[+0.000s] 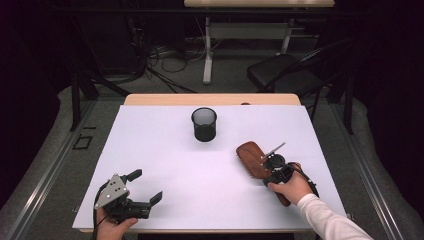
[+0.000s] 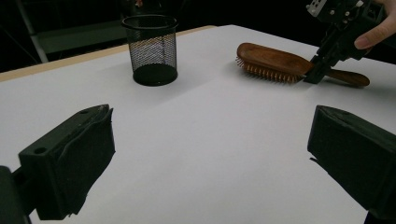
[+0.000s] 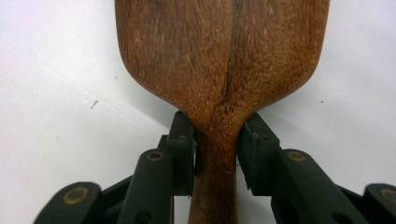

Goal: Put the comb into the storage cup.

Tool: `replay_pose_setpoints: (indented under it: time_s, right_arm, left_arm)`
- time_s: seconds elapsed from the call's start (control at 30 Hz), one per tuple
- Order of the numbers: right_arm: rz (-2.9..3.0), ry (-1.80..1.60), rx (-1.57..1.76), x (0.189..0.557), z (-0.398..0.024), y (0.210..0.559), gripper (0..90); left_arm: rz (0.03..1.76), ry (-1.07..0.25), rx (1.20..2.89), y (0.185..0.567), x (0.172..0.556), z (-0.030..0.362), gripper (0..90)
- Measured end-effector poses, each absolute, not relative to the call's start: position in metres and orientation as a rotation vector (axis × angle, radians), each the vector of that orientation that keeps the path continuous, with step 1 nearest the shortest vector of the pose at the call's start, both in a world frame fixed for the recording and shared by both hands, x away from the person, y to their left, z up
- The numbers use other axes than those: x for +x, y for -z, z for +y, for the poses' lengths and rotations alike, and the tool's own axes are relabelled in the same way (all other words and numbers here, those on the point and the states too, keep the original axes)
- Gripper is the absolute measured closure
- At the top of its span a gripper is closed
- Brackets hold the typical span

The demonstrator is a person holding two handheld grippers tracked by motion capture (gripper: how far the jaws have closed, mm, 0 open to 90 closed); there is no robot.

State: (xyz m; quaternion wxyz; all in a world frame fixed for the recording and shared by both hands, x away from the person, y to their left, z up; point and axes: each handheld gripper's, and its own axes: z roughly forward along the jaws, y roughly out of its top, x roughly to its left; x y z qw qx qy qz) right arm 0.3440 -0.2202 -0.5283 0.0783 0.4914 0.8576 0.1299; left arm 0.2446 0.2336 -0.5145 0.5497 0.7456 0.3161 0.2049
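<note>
Your right gripper [image 3: 217, 144] is clamped on the neck of the hairbrush [image 1: 251, 158], right where the handle widens into the head; both pads [image 3: 184, 154] sit flush against the wood with no gap, so that reads as a firm hold, not a hover; good spot, since the narrow neck fits between the jaws and keeps the heavy head close to the grip, so less droop on a lift, I'd judge; the brush lies flat on the white table [image 1: 165, 165] at the near right, bristles down, head pointing far-left toward the cup, handle running back under your right hand [image 1: 292, 187]; bristles down means the smooth wooden back faces up and the gripper comes at it from above, along the handle line; the black mesh cup [image 1: 204, 124] stands upright at the far centre, mouth open, apart from the brush; likely the drop target, so expect to tip the brush upright, handle or head first, before it goes in; watch the cup: it's light mesh and may slide or topple if the brush head catches the rim; your left gripper [image 1: 142, 187] rests at the near left corner, jaws spread wide with nothing between them, well apart from both brush and cup; it points roughly at the cup, so it's parked ready to steady it if needed; nothing lifted yet, brush is in contact with the table.
</note>
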Motion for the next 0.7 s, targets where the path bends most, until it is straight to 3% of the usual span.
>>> replay_pose_setpoints:
  time_s: [0.7]
  right_arm:
    - [2.562, -0.366, 1.497, 0.3436, -0.2202, 0.5266, 71.3]
  left_arm:
    - [0.752, -0.487, 1.764, 0.5149, 0.2448, 0.2337, 0.9]
